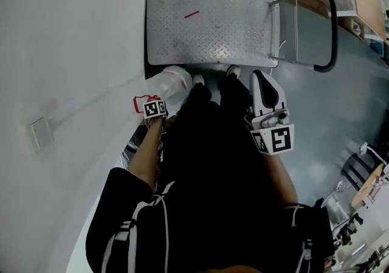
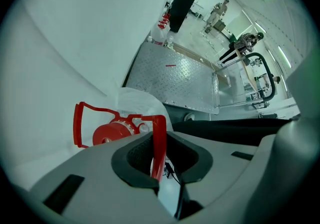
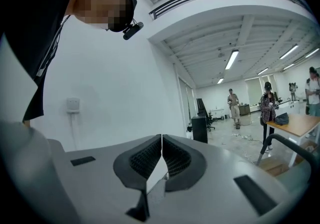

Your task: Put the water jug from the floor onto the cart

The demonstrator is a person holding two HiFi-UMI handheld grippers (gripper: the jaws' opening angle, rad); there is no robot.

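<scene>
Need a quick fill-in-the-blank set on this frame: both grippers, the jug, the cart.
1. The left gripper is shut on the water jug's ____ handle.
2. The right gripper is shut and holds ____.
3. The cart's push bar is coloured ____.
Missing words: red; nothing; black.

water jug (image 1: 172,81): clear, red cap, hanging tilted by its red handle (image 2: 159,133) | cart (image 1: 206,25): checker-plate deck, sitting just beyond jug
</scene>
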